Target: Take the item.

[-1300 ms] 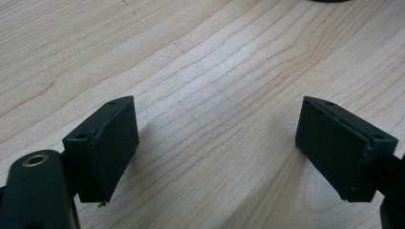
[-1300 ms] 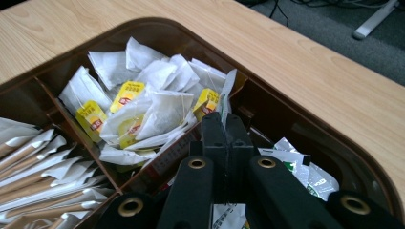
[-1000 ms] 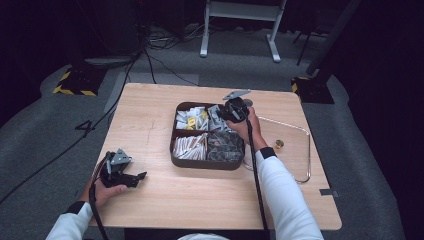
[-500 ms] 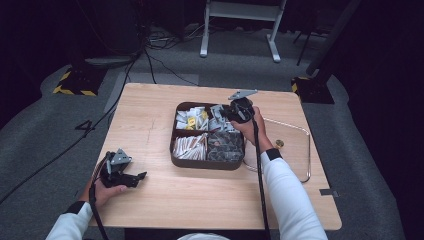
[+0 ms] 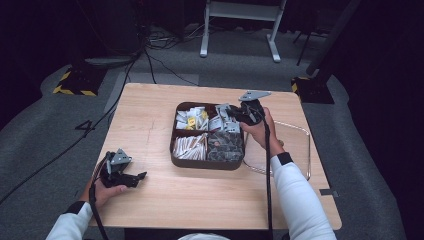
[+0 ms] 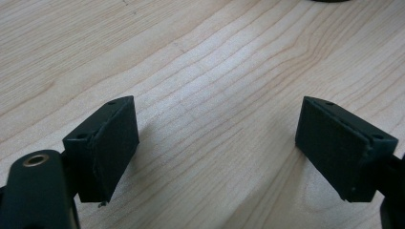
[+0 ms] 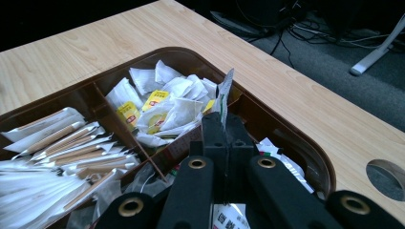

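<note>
Brown tray [image 5: 174,134] sits at the table [image 5: 150,105] centre. The right gripper [image 7: 223,125], above its 1 o'clock compartment, pinches a thin sachet [image 7: 223,95]. The left gripper [image 5: 141,176], jaws wide, rests at 7 o'clock on free wood.

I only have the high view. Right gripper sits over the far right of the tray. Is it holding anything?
Observer: Yes. In the right gripper view the right gripper is shut on a thin sachet that stands up edge-on from its tips.
Operator: What's below it?
Observer: The brown tray; the compartment ahead holds white and yellow tea bags.
Operator: And the left one, anything in it?
Observer: No. The left gripper view shows the left gripper open, with bare wooden table between the pads.
</note>
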The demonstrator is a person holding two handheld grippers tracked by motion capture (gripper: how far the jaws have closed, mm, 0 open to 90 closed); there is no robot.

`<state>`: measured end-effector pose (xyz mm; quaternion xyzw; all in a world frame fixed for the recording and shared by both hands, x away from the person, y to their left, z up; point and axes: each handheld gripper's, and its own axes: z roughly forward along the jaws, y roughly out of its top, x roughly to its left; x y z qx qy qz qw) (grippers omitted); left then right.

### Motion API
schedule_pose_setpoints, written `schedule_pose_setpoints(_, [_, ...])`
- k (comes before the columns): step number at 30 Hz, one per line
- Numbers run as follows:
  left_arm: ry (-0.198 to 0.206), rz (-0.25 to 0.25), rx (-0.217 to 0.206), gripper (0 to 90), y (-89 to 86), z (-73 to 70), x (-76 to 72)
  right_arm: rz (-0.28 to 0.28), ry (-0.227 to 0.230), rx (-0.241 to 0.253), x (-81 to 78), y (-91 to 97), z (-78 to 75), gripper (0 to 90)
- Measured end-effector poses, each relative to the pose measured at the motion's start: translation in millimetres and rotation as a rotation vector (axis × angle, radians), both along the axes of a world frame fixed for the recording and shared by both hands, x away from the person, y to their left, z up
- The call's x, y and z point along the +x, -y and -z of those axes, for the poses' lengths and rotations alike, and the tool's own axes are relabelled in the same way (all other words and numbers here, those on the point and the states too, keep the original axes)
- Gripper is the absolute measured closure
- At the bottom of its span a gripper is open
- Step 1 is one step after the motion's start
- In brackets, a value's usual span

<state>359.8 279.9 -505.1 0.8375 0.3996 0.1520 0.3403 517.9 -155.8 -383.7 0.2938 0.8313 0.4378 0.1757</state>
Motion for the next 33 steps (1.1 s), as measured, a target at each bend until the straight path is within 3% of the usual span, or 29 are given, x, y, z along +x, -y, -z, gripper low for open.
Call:
schedule_pose_setpoints(13, [0.000,0.000,-0.001,15.0,0.0,0.0,0.0,-0.071,0.039,0.026,-33.6,20.5,-16.1,90.0])
schedule_pose_setpoints(33, [0.000,-0.004,0.000,15.1,0.3,0.0,0.1,-0.187,0.053,0.045,-82.7,30.8,-16.4,90.0])
